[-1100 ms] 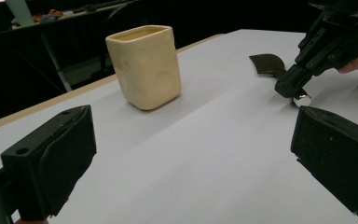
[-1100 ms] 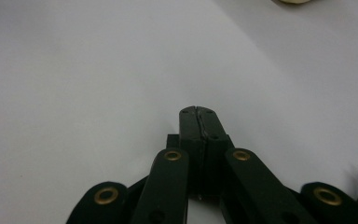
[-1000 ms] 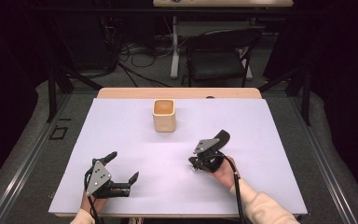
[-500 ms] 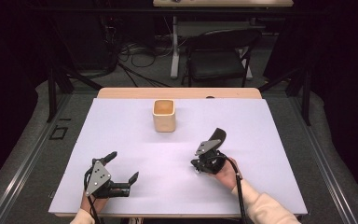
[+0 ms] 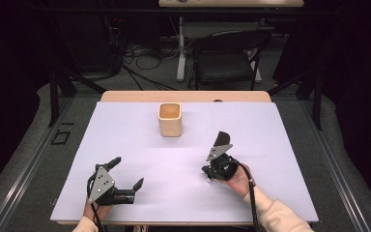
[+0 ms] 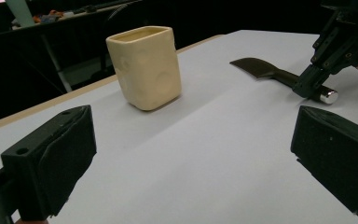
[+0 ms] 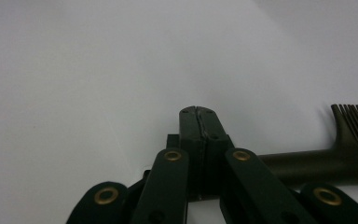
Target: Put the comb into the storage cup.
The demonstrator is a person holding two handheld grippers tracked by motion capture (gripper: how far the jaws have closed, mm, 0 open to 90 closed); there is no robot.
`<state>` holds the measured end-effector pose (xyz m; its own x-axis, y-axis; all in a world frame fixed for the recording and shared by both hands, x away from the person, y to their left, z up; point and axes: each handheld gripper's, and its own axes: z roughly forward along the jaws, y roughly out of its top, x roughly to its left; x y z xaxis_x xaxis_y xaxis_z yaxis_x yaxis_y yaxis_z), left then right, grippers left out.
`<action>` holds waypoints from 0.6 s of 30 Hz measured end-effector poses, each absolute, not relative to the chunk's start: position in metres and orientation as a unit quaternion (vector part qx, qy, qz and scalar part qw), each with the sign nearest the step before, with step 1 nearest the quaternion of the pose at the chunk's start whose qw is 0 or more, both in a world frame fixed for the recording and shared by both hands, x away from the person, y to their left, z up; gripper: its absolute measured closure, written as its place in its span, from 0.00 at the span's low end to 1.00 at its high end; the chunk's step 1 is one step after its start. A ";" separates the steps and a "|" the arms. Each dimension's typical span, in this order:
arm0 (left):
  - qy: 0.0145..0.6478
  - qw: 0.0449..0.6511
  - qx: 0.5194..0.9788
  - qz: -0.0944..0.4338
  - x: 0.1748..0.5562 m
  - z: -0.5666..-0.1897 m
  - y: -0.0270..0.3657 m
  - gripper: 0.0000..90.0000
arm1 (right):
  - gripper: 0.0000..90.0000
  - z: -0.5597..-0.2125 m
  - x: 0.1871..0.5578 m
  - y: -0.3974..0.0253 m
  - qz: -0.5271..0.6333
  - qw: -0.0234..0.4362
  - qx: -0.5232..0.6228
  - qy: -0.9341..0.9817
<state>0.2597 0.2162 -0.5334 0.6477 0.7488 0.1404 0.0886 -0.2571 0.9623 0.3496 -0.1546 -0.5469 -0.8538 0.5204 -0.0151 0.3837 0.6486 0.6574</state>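
A cream square cup [image 5: 169,119] [image 6: 144,65] stands upright at the far middle of the white table [image 5: 280,130]. A black slotted spatula [image 5: 221,138] [image 6: 261,70] [image 7: 307,163] lies right of centre, blade pointing away. My right gripper [image 5: 209,171] [image 7: 199,112] is shut, jaws pressed flush together, its tips down over the spatula's handle near the silver end; I cannot tell whether the handle is pinched. That gripper [image 6: 307,86] also shows in the left gripper view. My left gripper [image 5: 127,172] [image 6: 193,163] stands wide open near the front left, empty, aimed at the cup.
A wooden strip [image 5: 186,96] runs along the table's far edge. Beyond it stand a black chair [image 5: 227,53] and floor cables [image 5: 140,50]. Dark frame rails [image 5: 53,92] flank the table.
The right gripper has turned and shifted slightly left, and the spatula's blade has swung a little left with it. The left gripper and the cup have not moved.
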 end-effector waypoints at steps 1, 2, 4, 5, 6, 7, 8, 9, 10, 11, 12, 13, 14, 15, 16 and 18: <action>0.286 0.538 0.731 0.307 0.260 -0.533 0.216 0.00 | 1.00 -0.546 0.349 -0.156 0.333 0.100 0.252 0.903; 0.286 0.538 0.731 0.307 0.260 -0.533 0.216 0.00 | 1.00 -0.546 0.349 -0.156 0.333 0.100 0.252 0.903; 0.286 0.538 0.731 0.307 0.260 -0.533 0.216 0.00 | 1.00 -0.546 0.349 -0.157 0.332 0.098 0.252 0.904; 0.286 0.537 0.732 0.307 0.260 -0.533 0.216 0.00 | 1.00 -0.546 0.349 -0.157 0.331 0.095 0.253 0.904; 0.286 0.537 0.732 0.307 0.260 -0.533 0.216 0.00 | 1.00 -0.546 0.349 -0.157 0.331 0.095 0.252 0.905; 0.285 0.537 0.732 0.306 0.260 -0.533 0.216 0.00 | 1.00 -0.546 0.348 -0.158 0.328 0.092 0.252 0.905; 0.285 0.537 0.732 0.306 0.260 -0.533 0.216 0.00 | 1.00 -0.546 0.348 -0.159 0.330 0.091 0.252 0.905; 0.287 0.537 0.732 0.306 0.260 -0.534 0.216 0.00 | 1.00 -0.546 0.348 -0.159 0.329 0.090 0.253 0.905; 0.287 0.537 0.732 0.306 0.260 -0.534 0.216 0.00 | 1.00 -0.545 0.348 -0.160 0.327 0.090 0.253 0.906; 0.287 0.537 0.732 0.306 0.260 -0.534 0.216 0.00 | 1.00 -0.545 0.347 -0.161 0.328 0.089 0.254 0.906; 0.287 0.537 0.732 0.305 0.260 -0.534 0.216 0.00 | 1.00 -0.545 0.347 -0.161 0.328 0.089 0.254 0.906; 0.287 0.537 0.732 0.305 0.260 -0.534 0.216 0.00 | 1.00 -0.545 0.347 -0.161 0.326 0.089 0.255 0.906; 0.287 0.538 0.732 0.305 0.260 -0.534 0.216 0.00 | 1.00 -0.545 0.347 -0.162 0.325 0.089 0.255 0.906; 0.286 0.537 0.732 0.306 0.260 -0.534 0.216 0.00 | 1.00 -0.544 0.346 -0.163 0.324 0.088 0.256 0.907; 0.286 0.537 0.732 0.306 0.260 -0.534 0.216 0.00 | 1.00 -0.544 0.346 -0.164 0.322 0.086 0.257 0.907; 0.286 0.537 0.732 0.306 0.260 -0.534 0.216 0.00 | 1.00 -0.543 0.345 -0.166 0.322 0.087 0.259 0.907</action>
<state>0.2597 0.2163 -0.5335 0.6491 0.7476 0.1407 0.0897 -0.2590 0.9617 0.3455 -0.1664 -0.5434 -0.8505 0.5259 0.0092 0.4140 0.6586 0.6284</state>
